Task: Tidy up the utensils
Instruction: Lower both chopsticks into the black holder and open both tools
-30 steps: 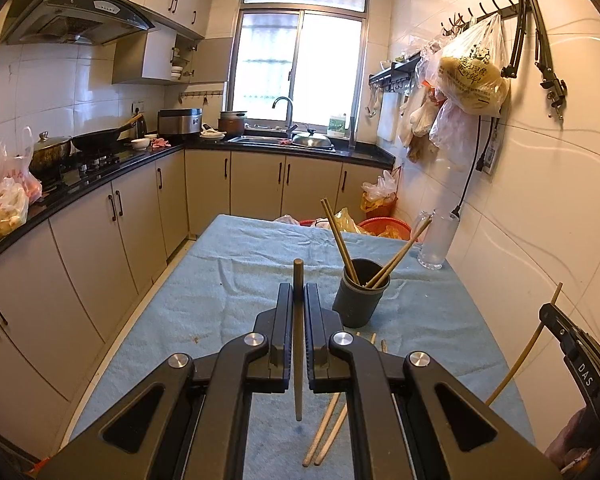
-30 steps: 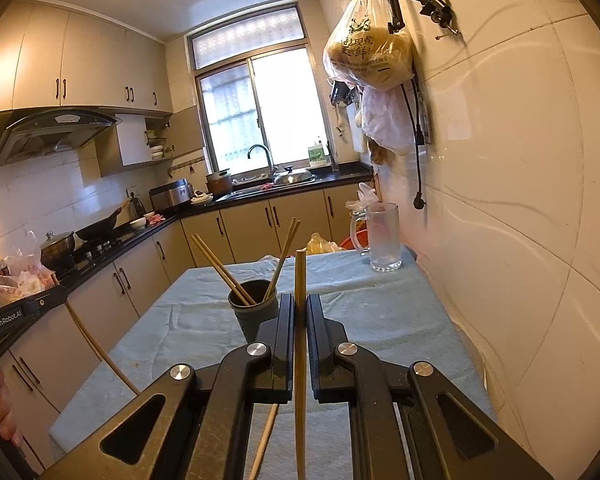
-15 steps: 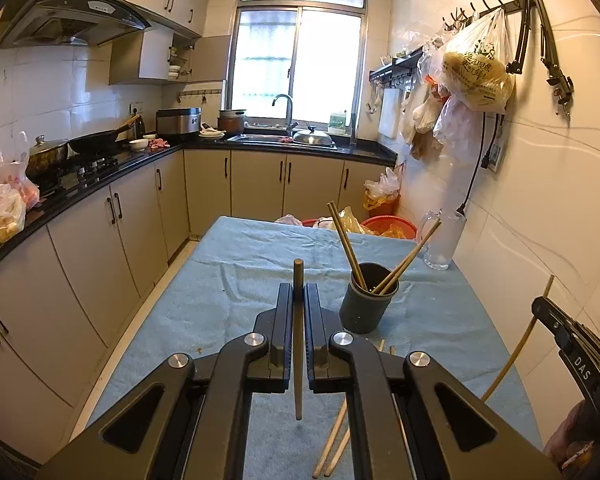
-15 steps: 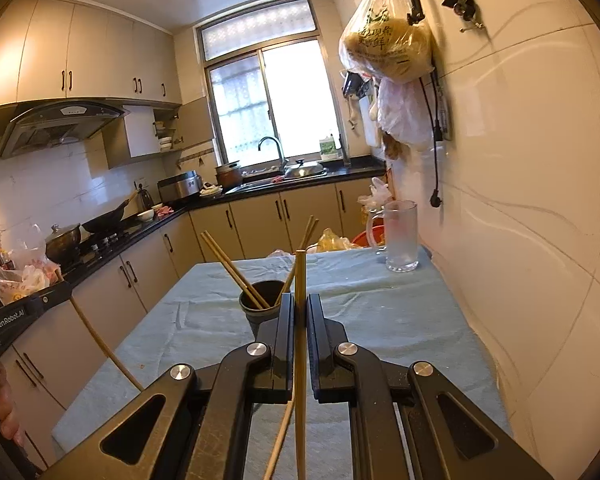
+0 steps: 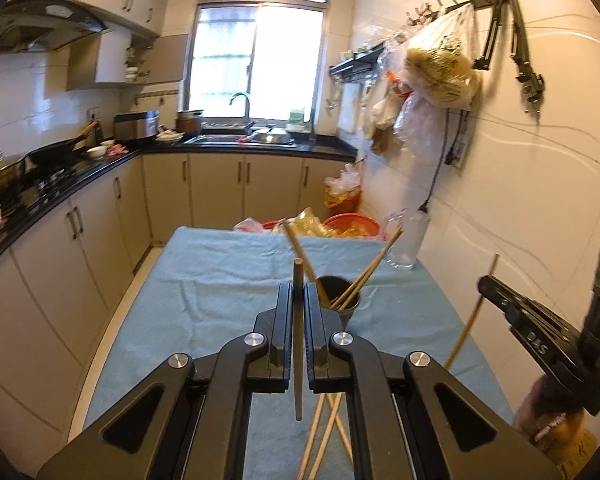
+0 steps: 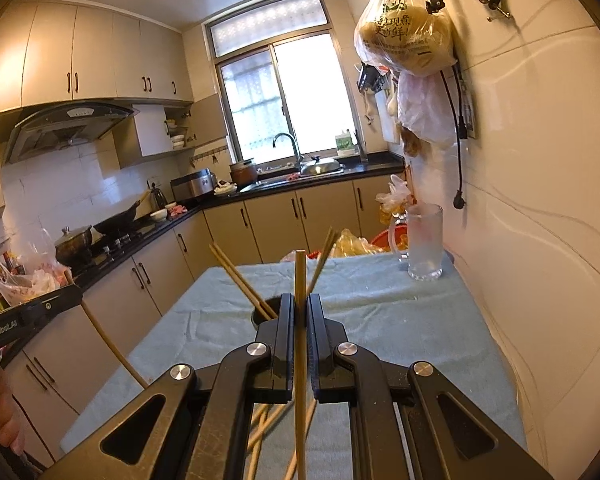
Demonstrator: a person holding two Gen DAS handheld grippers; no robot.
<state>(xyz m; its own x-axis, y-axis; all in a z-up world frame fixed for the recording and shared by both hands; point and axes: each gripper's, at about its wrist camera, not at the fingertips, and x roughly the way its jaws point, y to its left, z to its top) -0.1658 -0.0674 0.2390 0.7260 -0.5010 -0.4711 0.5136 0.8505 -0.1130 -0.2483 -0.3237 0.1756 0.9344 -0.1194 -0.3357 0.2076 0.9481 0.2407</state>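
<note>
My left gripper (image 5: 298, 292) is shut on a brown chopstick (image 5: 298, 344) held upright between its jaws. My right gripper (image 6: 300, 302) is shut on a lighter bamboo chopstick (image 6: 300, 360), also upright. A dark round utensil cup (image 5: 342, 300) stands on the blue cloth-covered table (image 5: 220, 280), with several chopsticks leaning out of it. The cup sits just beyond both grippers; in the right wrist view (image 6: 266, 312) it is partly hidden by the left jaw. Loose chopsticks (image 5: 324, 436) lie crossed on the cloth below the grippers. The right gripper (image 5: 540, 344) shows at the left view's right edge.
A glass mug (image 6: 424, 246) stands at the table's far right by the tiled wall. A red basket (image 5: 350, 224) and plastic bags sit beyond the table's far edge. Bags hang from wall hooks (image 5: 440, 76). Cabinets and a stove counter (image 5: 60, 176) run along the left.
Both grippers have moved closer to the cup with their chopsticks still clamped. The cup now sits nearer the jaws in both views.
</note>
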